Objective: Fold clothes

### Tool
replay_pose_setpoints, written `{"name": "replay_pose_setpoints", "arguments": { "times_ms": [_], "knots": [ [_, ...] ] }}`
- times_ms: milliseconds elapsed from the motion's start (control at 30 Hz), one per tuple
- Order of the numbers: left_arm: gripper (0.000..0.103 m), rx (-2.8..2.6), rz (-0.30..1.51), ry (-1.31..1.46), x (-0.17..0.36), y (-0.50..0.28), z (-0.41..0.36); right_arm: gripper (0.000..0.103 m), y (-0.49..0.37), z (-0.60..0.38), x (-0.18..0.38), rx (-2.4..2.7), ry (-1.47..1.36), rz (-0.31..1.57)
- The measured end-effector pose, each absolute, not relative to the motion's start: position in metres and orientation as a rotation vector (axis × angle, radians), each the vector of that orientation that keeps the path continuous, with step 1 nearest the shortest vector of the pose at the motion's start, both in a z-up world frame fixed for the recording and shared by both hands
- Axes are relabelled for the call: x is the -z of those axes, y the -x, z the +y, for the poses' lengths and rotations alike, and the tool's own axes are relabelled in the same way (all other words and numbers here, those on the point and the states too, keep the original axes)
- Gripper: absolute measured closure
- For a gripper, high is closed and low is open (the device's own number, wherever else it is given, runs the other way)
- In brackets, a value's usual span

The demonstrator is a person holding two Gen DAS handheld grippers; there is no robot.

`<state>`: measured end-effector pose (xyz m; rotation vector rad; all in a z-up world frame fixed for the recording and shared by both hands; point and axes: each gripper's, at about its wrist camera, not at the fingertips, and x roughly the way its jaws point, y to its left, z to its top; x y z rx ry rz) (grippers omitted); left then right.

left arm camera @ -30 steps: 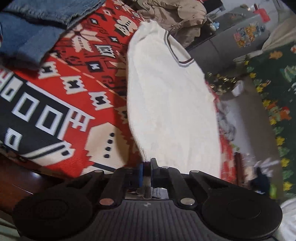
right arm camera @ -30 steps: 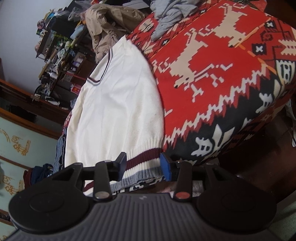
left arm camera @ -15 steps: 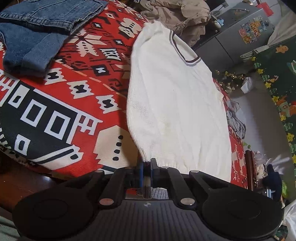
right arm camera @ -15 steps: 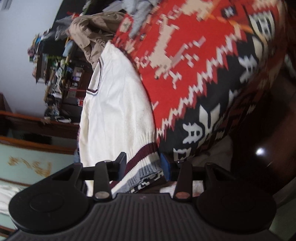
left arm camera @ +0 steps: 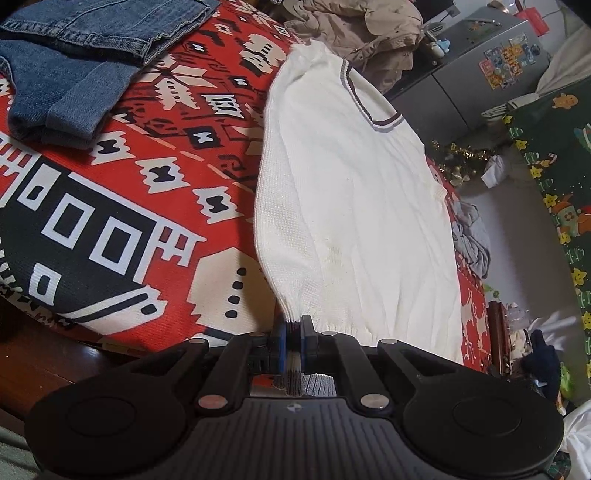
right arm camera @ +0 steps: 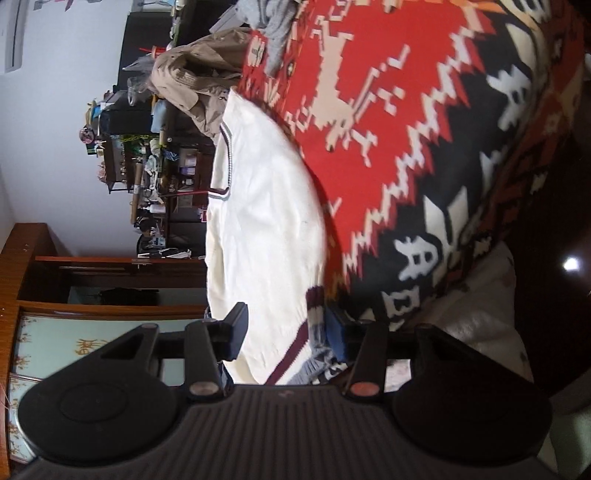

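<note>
Cream knit fills the middle of both wrist views: a V-neck sweater [left arm camera: 354,206] with a grey and maroon trimmed collar lies flat on a red, black and white patterned blanket [left arm camera: 122,206] and runs straight ahead of the fingers. Far to the left of the left gripper [left arm camera: 293,341], well ahead of its tips, sits a pile of folded blue jeans [left arm camera: 70,77] on the same blanket. The left gripper's pads are pinched tight on the ribbed hem corner of the sweater, fabric bunched between them. Beyond the collar, further ahead, a tan jacket [left arm camera: 365,33] is heaped at the blanket's far end.

On the other side, the right gripper [right arm camera: 288,330] has the sweater's [right arm camera: 266,229] striped hem lying between its fingers [right arm camera: 236,328]; its jaws are opening, and a gap shows between the left pad and the cloth. To the right of these fingers the blanket [right arm camera: 399,155] drops over the edge.
</note>
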<state>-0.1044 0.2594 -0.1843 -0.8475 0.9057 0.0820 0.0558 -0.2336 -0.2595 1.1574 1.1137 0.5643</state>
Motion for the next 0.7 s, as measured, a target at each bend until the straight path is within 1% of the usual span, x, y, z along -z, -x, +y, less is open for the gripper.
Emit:
{"name": "replay_pose_setpoints", "arguments": {
  "times_ms": [67,100,133,167,433,467,500,533,600,700],
  "knots": [
    [0.097,-0.079,0.904,0.859,0.186,0.105,0.261,0.053,-0.062,-0.227,0.263,-0.565,-1.154,1.128],
    [0.097,-0.079,0.903,0.863,0.186,0.105,0.261,0.056,-0.064,-0.224,0.264,-0.577,-1.163,1.131],
    [0.097,-0.080,0.903,0.862,0.186,0.105,0.261,0.063,-0.066,-0.220,0.267,-0.589,-1.177,1.129],
    [0.097,-0.082,0.902,0.861,0.186,0.105,0.261,0.065,-0.068,-0.217,0.269,-0.596,-1.186,1.129],
    [0.097,-0.097,0.898,0.850,0.188,0.105,0.258,0.067,-0.082,-0.204,0.286,-0.537,-1.234,1.135],
    [0.097,-0.099,0.897,0.848,0.188,0.106,0.258,0.072,-0.083,-0.204,0.286,-0.527,-1.225,1.132],
    [0.097,-0.101,0.897,0.847,0.188,0.106,0.258,0.093,-0.083,-0.203,0.286,-0.514,-1.201,1.133],
    [0.097,-0.104,0.896,0.841,0.188,0.106,0.257,0.096,-0.084,-0.201,0.284,-0.493,-1.161,1.138],
    [0.097,-0.130,0.890,0.790,0.179,0.106,0.255,0.097,-0.086,-0.198,0.275,-0.453,-1.063,1.136],
    [0.097,-0.177,0.879,0.730,0.162,0.109,0.258,0.097,-0.088,-0.189,0.245,-0.396,-0.868,1.090]
  ]
}}
